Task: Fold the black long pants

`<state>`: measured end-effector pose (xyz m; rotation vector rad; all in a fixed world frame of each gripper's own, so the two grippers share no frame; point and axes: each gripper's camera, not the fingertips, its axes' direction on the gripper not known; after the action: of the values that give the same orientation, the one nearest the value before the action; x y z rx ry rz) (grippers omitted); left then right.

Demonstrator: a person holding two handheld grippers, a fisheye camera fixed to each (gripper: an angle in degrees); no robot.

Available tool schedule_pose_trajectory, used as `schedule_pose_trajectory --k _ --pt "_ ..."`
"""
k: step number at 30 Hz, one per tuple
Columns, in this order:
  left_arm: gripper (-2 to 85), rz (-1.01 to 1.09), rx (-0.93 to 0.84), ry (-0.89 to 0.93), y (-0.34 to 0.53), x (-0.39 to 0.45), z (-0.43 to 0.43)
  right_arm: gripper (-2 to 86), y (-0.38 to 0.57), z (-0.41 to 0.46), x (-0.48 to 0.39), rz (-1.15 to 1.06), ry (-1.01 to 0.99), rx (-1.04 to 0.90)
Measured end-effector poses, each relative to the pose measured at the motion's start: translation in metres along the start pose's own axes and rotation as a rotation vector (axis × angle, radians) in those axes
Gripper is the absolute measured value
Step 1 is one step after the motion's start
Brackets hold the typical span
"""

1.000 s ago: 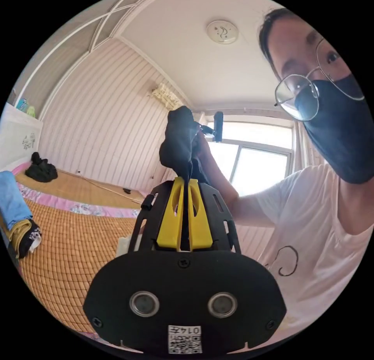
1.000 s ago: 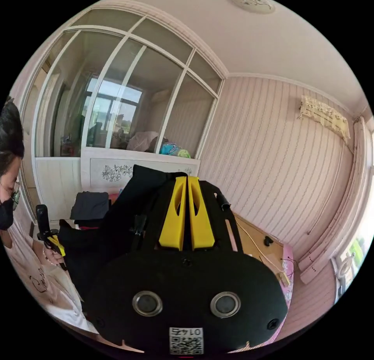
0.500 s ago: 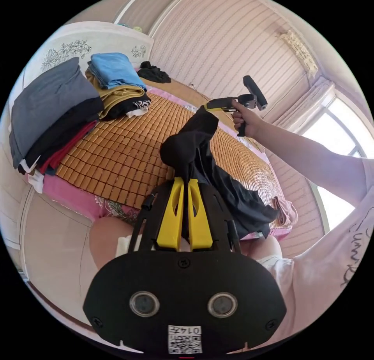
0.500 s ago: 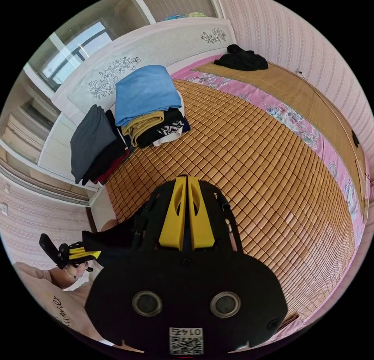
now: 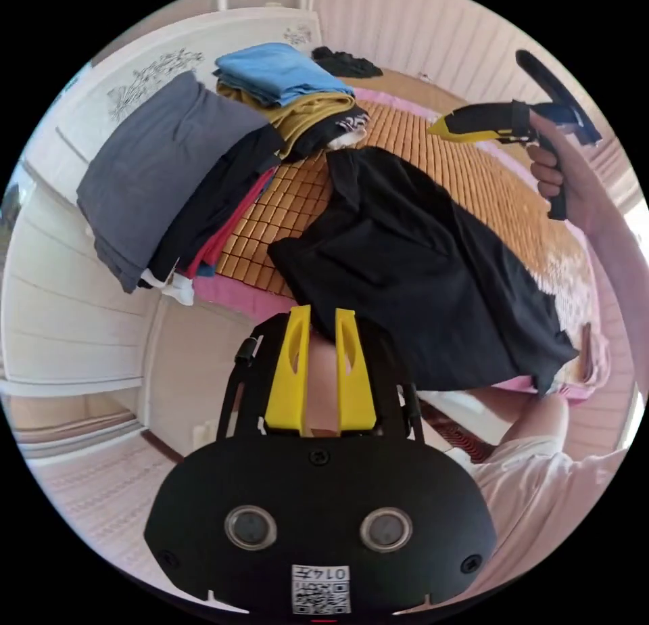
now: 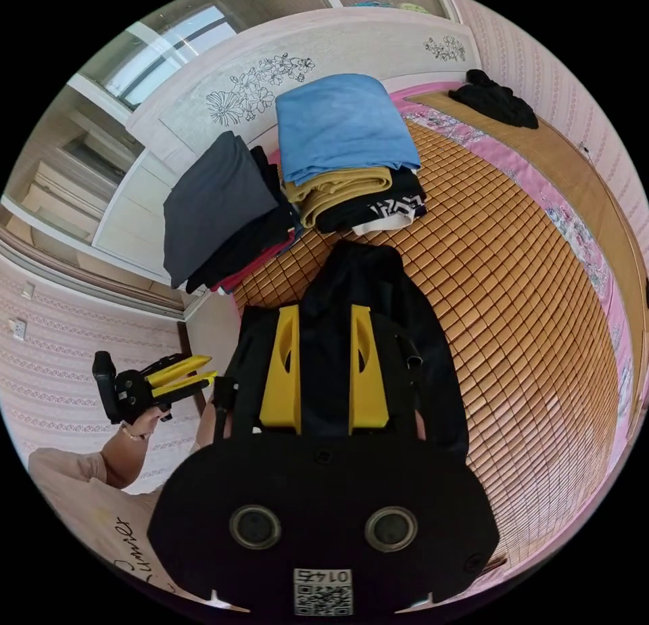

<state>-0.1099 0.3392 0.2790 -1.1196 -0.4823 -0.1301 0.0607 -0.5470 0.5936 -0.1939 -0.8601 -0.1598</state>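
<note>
Black long pants (image 5: 419, 273) are lying spread on the bamboo mat (image 6: 527, 300) beside the folded clothes stacks (image 6: 338, 158), both the left gripper (image 5: 320, 327) and right gripper (image 6: 324, 327) gaping and empty, and that fabric looks light, floppy and creasy, so I'd pinch the edge corners.

Black long pants (image 5: 412, 266) lie on a golden-brown woven bamboo mat (image 6: 534, 293) edged by a pink floral sheet (image 6: 574, 219). Both grippers carry yellow jaws on black bodies. Folded stacks show grey (image 6: 209, 205), red, blue (image 6: 338, 124), mustard and black layers. The headboard (image 6: 270, 77) is white with a dark line-drawn flower pattern.
</note>
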Motion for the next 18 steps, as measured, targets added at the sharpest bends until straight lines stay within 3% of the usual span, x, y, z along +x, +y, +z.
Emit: schedule_pose_trajectory --k 1,4,7,10,14,18 --pt "5.2 0.083 -0.057 -0.117 -0.006 0.031 0.001 15.5 0.021 0.005 0.0 0.017 -0.028 -0.017" --pt "1.8 0.198 -0.07 -0.24 -0.017 0.107 -0.005 13.2 0.074 0.006 0.008 0.126 -0.067 -0.055" --pt "-0.4 0.303 0.053 -0.072 -0.013 0.166 -0.027 4.5 0.124 -0.012 0.024 0.294 0.036 -0.046" --pt "-0.8 0.251 0.168 0.076 -0.011 0.196 -0.057 1.0 0.161 -0.037 0.042 0.478 0.189 -0.04" --pt "-0.8 0.123 0.231 0.118 -0.006 0.21 -0.087 0.1 0.185 -0.063 0.04 0.532 0.163 0.033" --pt "-0.8 0.092 0.274 0.011 0.015 0.225 -0.12 -0.3 0.18 -0.075 0.012 0.451 0.102 0.081"
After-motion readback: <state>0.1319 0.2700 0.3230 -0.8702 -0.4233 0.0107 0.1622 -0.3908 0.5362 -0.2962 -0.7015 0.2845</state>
